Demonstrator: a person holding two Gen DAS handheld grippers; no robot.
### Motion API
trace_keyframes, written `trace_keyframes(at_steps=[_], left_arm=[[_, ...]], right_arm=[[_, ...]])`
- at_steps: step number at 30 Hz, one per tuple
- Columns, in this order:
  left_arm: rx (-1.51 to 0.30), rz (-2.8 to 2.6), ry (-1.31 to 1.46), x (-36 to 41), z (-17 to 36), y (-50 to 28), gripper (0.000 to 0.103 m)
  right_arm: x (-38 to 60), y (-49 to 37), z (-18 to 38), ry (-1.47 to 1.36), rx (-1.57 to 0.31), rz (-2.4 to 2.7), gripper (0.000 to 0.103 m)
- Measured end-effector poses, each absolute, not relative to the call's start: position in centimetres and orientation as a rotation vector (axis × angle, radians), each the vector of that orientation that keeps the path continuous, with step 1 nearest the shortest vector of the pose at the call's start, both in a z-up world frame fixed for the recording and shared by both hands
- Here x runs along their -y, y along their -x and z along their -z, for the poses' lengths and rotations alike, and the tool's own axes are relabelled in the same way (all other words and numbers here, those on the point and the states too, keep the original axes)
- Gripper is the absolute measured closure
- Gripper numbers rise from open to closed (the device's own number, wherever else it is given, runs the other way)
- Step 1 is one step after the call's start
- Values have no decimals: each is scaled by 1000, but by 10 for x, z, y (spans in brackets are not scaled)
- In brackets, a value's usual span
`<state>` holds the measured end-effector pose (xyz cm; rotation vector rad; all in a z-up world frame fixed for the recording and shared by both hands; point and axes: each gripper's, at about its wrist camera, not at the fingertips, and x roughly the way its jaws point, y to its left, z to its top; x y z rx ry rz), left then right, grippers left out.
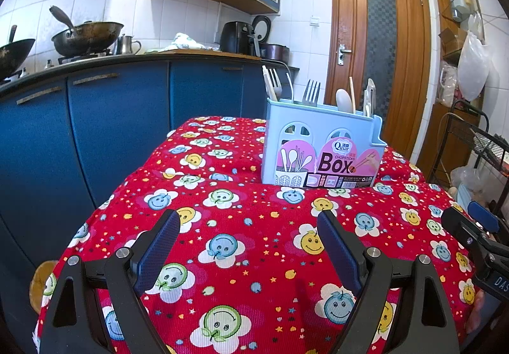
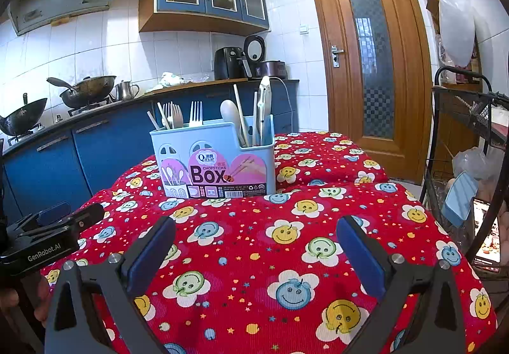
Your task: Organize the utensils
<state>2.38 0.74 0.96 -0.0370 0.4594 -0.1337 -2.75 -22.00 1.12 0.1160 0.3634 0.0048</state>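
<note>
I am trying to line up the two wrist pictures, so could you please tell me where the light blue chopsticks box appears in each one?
Left wrist view: the chopsticks box stands right of centre, at mid height, on the red cloth.
Right wrist view: the chopsticks box stands left of centre, at mid height, on the same cloth.
Shared landmark: the wooden door, behind and right of the box in both.

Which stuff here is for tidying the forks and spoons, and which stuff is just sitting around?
For the job:
- blue chopsticks box
- forks, white spoon, chopsticks standing in it
- left gripper and right gripper, both open

Just sitting around:
- woks on the stove
- metal kettle
- air fryer
- wire rack
- door
</note>
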Motion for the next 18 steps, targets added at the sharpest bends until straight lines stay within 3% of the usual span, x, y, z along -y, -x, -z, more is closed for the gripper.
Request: trace_keyframes(at_steps=[18], left_arm=[[-459, 133, 37, -7, -9, -24, 14]], right_arm=[[220, 27, -11, -117, -364, -5, 0]])
